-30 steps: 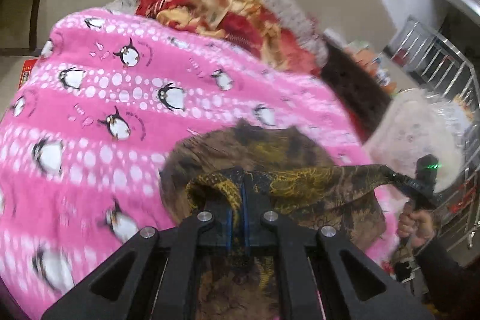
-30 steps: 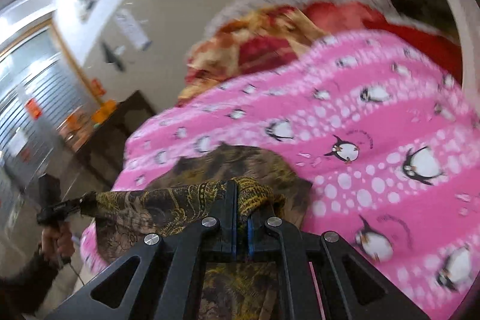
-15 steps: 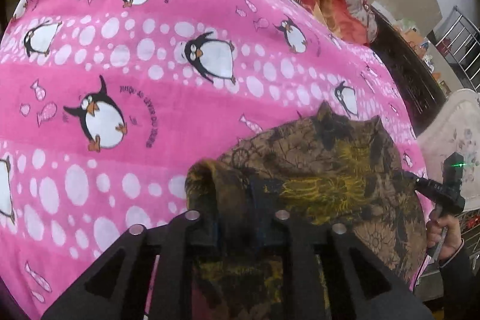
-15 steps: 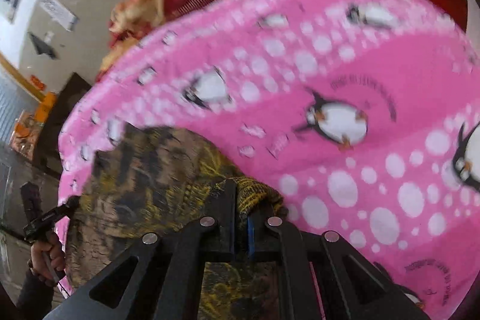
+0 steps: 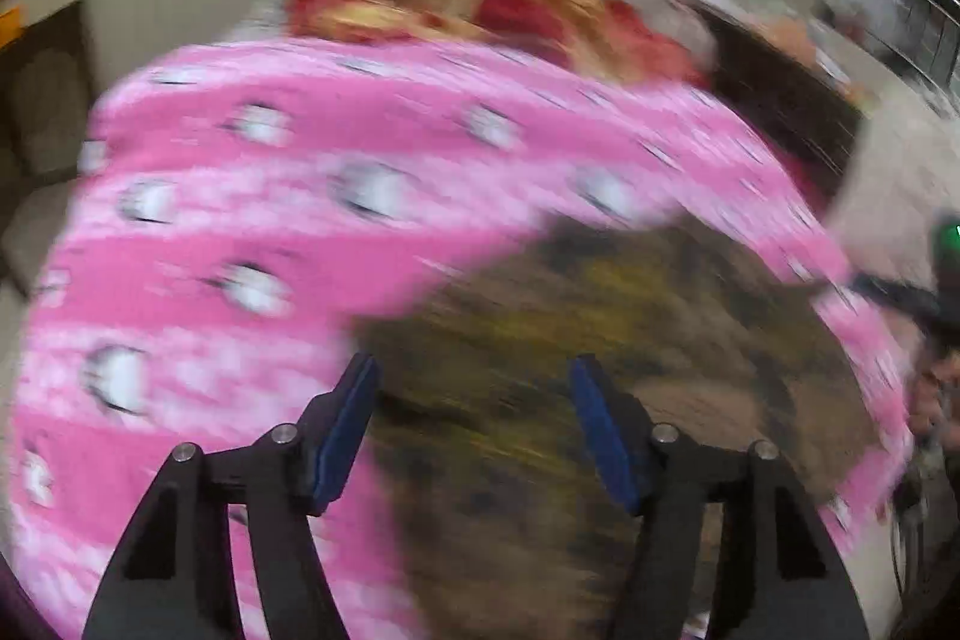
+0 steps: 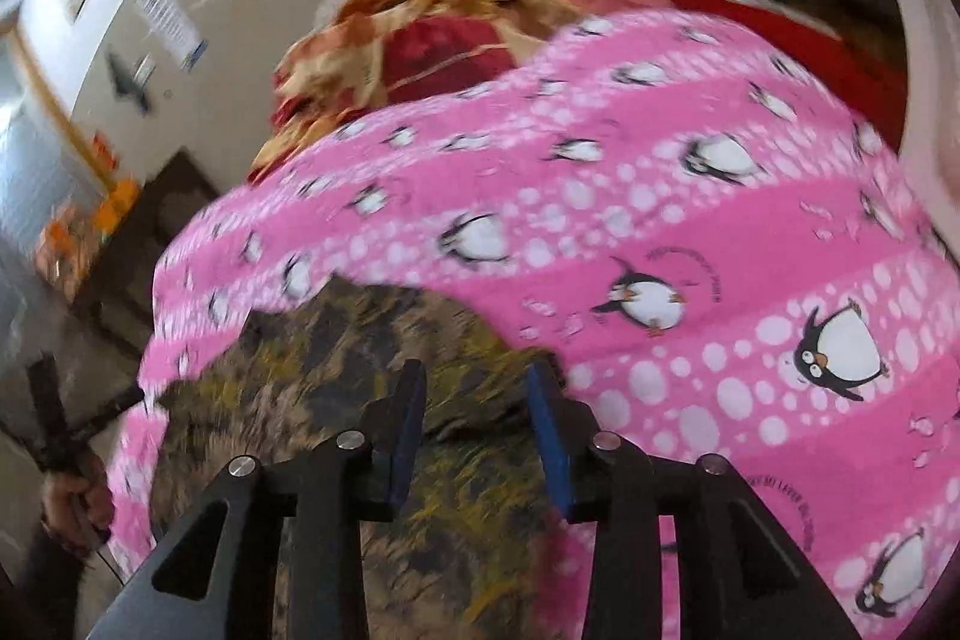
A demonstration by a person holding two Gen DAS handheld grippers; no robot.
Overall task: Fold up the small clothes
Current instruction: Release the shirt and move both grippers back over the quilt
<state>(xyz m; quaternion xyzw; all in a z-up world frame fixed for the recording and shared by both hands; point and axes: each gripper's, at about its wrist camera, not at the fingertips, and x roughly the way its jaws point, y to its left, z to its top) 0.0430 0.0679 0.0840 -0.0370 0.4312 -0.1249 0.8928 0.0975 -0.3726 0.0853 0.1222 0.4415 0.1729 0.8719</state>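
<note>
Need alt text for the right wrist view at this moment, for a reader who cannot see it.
The right gripper, its blue-padded jaws apart with nothing pinched, hangs over a dark brown and yellow patterned garment lying on a pink penguin-print blanket. At far left, a hand holds the other black gripper by the garment's edge; a red and gold floral quilt lies behind.

A pink penguin-print blanket [image 6: 690, 232] covers the bed. A brown and yellow patterned garment [image 6: 336, 352] lies flat on its near part. A crumpled red and yellow cloth [image 6: 420, 34] sits at the blanket's far edge
</note>
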